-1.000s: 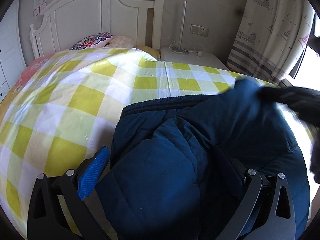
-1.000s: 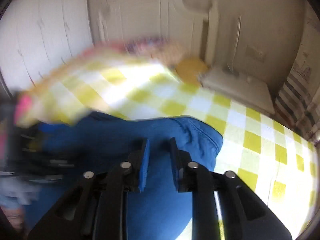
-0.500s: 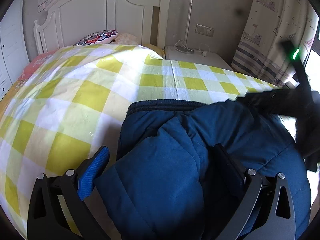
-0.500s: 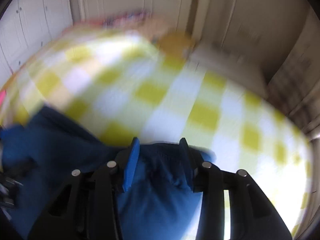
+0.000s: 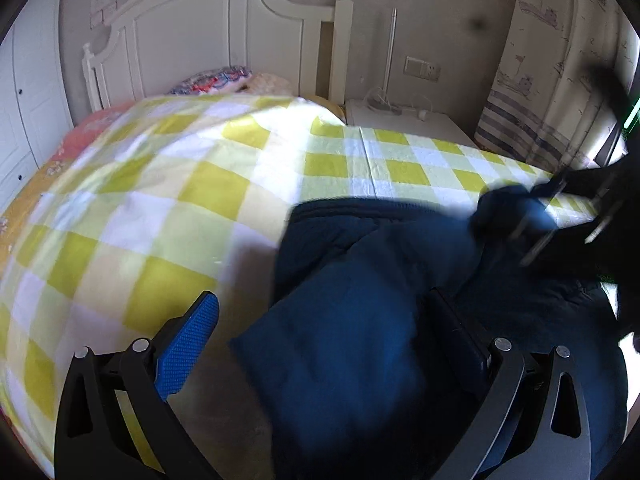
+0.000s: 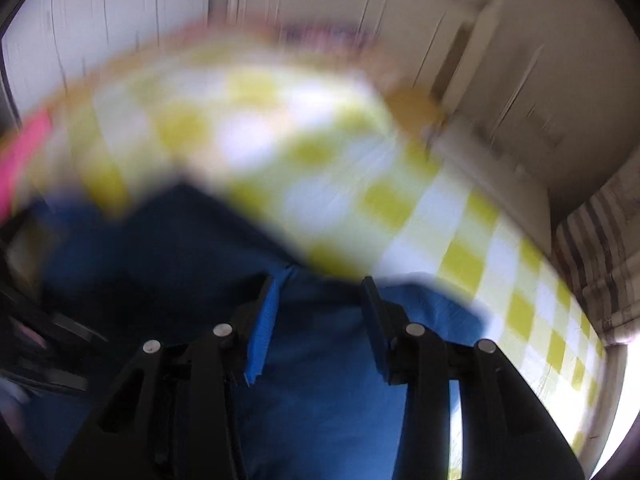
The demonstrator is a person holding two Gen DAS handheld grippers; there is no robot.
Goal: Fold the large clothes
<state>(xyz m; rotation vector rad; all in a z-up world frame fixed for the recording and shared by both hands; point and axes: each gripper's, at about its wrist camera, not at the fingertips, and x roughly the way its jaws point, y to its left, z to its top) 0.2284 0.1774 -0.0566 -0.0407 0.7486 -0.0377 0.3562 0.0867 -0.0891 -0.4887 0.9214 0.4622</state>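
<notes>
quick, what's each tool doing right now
Left tool: open wide, jacket between its fingers, not pinched.
Right tool: just been opening, over jacket cloth.

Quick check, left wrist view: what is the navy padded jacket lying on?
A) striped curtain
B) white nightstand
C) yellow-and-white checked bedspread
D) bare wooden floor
C: the navy padded jacket lies on the yellow-and-white checked bedspread, which stretches back toward the white headboard.

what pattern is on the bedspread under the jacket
Yellow-green and white checks on the bedspread, clearest in the left wrist view.
</notes>
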